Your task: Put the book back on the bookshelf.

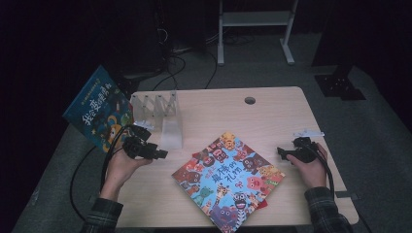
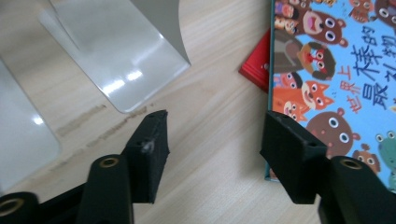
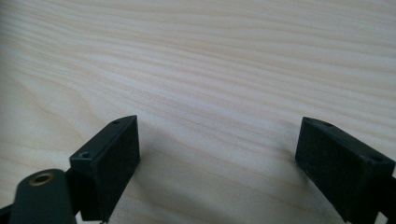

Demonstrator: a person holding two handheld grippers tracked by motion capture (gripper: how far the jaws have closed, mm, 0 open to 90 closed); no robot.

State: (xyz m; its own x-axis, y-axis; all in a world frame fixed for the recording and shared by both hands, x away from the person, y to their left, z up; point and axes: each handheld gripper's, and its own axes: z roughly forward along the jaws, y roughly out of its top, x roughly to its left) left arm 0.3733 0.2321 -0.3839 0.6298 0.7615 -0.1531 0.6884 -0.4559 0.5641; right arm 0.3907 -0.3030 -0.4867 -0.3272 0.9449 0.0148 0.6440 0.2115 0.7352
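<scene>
Counter [image 1: 272, 116] first: pale wood, and on it the book [image 1: 228, 179] lies flat and turned cornerwise, near my edge and between my two hands. I judge that book to be the thing in hand, since the left tool [image 1: 163, 154] points at it from just beside its left corner. It looks like a thin picture book with a glossy cover, so I expect it to be light, fairly stiff, and slippery under hard pads. Lying flat, it offers no face to pinch; I would take it by the near left edge or corner, sliding one jaw under. A red book [image 2: 256, 63] peeks out beneath it and may come along or shift.

Next, the clear rack [image 1: 156, 104] stands at the counter's back left, its slots looking bare as far as I can tell. A blue book [image 1: 97, 109] leans tilted off the counter's left side beside it.

Left tool [image 2: 212, 154]: jaws wide, holding nothing, one jaw over bare wood and the other at the book's edge. Right tool [image 3: 219, 158]: jaws wide too, over bare wood, well apart from the book [image 2: 336, 70].
</scene>
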